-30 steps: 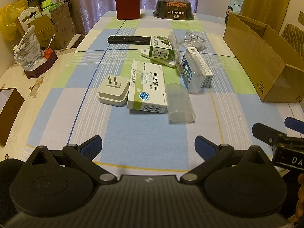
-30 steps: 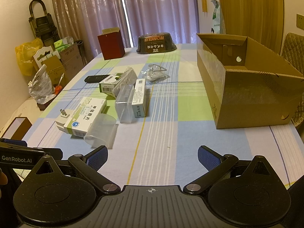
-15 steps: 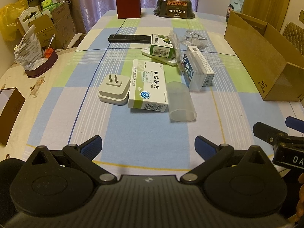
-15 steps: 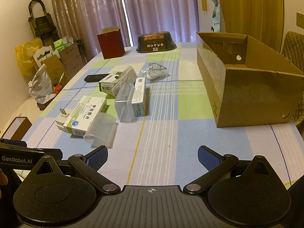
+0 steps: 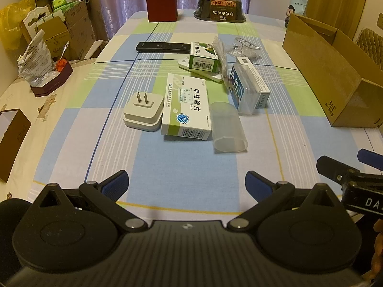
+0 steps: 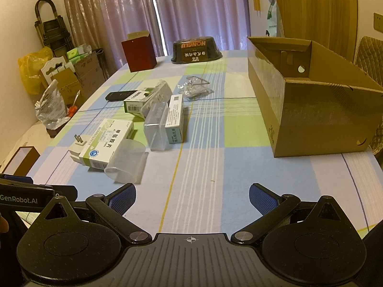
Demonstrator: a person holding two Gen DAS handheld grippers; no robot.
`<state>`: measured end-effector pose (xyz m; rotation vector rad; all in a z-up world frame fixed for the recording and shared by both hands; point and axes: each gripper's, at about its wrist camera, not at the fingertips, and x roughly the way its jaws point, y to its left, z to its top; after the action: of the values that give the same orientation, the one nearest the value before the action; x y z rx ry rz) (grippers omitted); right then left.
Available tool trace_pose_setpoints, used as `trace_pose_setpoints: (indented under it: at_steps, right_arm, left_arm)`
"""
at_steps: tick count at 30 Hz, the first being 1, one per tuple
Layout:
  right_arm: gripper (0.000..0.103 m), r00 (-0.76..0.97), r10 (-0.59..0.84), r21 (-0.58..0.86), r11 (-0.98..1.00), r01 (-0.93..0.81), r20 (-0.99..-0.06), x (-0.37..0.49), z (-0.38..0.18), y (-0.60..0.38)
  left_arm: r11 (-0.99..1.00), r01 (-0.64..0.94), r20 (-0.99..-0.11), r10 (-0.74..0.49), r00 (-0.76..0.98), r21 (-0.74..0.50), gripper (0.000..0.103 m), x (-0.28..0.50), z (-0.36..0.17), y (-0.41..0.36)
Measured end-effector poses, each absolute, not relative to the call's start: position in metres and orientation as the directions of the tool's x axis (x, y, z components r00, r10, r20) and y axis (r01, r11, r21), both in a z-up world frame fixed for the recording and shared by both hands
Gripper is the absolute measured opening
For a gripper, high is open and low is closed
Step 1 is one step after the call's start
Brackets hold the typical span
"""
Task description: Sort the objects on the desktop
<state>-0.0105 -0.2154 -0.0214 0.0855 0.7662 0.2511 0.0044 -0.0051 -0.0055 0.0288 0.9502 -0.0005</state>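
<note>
A cluster of small items lies mid-table: a white plug adapter (image 5: 143, 110), a white-and-green medicine box (image 5: 186, 106), a clear plastic cup (image 5: 227, 128) on its side, a blue-and-white box in clear packaging (image 5: 247, 87), a green box (image 5: 203, 56) and a black remote (image 5: 162, 47). An open cardboard box (image 6: 311, 100) stands on the right. My left gripper (image 5: 187, 184) is open over the near table edge, nothing between its fingers. My right gripper (image 6: 192, 197) is also open and empty, in front of the cup (image 6: 126, 161).
A red box (image 5: 161, 1) and a dark bowl-shaped pack (image 5: 220, 8) stand at the far end. Crumpled clear plastic (image 6: 195, 87) lies behind the cluster. Bags and cartons (image 5: 45, 45) sit off the table's left side. Bare checked cloth (image 6: 215, 167) lies between grippers and cluster.
The left wrist view has shifted slightly, so the items sit a little lower in frame. Both grippers stay open and nothing on the table has moved.
</note>
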Motion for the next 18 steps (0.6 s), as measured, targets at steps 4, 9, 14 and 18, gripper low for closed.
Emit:
trace_pose_setpoints:
  at_steps: [4,9,14,18]
  right_arm:
    - [0.103,0.705,0.273,0.168,0.962,-0.216,-0.654,-0.01,-0.018,-0.212]
    - [0.103,0.738,0.281,0.159,0.96,-0.233,-0.614,-0.007,-0.009,-0.207]
    - [0.103,0.738,0.268,0.165,0.963,-0.211,-0.62,0.008,-0.008,-0.208]
    - [0.103,0.716,0.275,0.157,0.961,-0.229,-0.642,0.02,-0.011,-0.203]
  left_arm:
    - [1.0,0.013,-0.814,0.005,0.58,0.015,0.102,0.006,-0.004,-0.004]
    - [1.0,0.028,-0.806,-0.009,0.592,0.009,0.102,0.011,0.0,-0.001]
    - [0.999,0.04,-0.796,0.004,0.606,0.036,0.102,0.025,0.005,0.009]
    - [0.997,0.039,-0.793,0.03,0.608,0.067,0.102,0.043,0.006,0.025]
